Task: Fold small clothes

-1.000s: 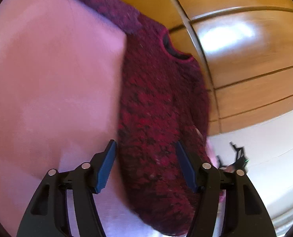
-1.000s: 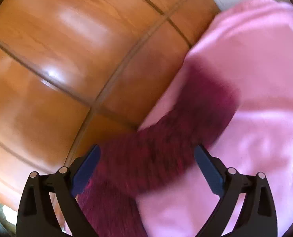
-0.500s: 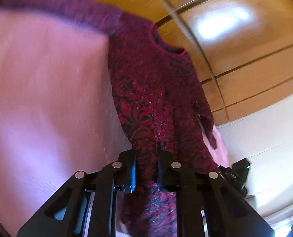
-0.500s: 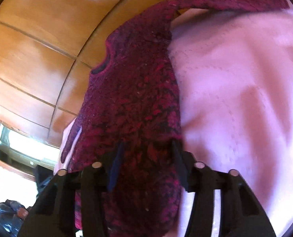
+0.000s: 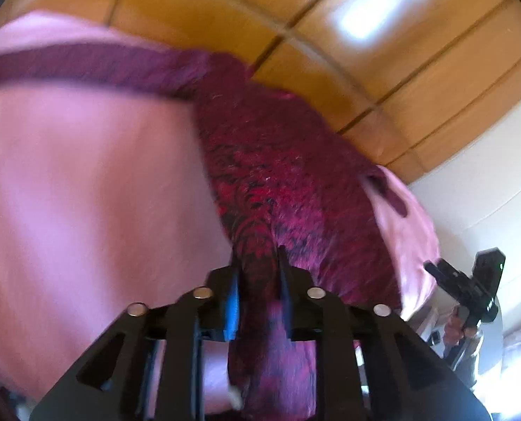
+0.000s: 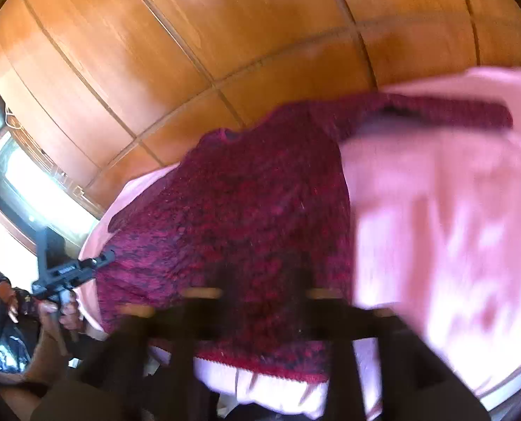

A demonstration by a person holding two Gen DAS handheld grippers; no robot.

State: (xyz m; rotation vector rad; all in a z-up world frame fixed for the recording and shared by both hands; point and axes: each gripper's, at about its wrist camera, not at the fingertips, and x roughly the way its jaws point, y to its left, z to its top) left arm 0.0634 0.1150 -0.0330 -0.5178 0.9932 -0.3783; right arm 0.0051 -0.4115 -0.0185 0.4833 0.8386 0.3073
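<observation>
A dark red knitted sweater (image 5: 278,175) lies on a pink bedspread (image 5: 85,193), one sleeve (image 5: 85,66) stretched out to the left. My left gripper (image 5: 258,270) has a bunched fold of the sweater's lower part pinched between its narrow jaws, which are opening slightly. In the right wrist view the sweater (image 6: 243,210) is spread flat. My blurred right gripper (image 6: 265,280) hovers over it, its jaws opening; the knit shows between the fingers, and the hem lies flat below them. The left gripper (image 6: 67,273) is at the sweater's left edge.
Wooden wardrobe panels (image 5: 401,70) rise behind the bed. The right gripper (image 5: 471,291) appears past the bedspread's right edge, and a hand (image 6: 67,312) holds the left one. The pink bedspread (image 6: 453,210) stretches to the right of the sweater.
Both grippers closed in on the sweater's lower part. The left one has since lifted its fold. The right view has swung sideways, and the hem now lies flat under that gripper.
</observation>
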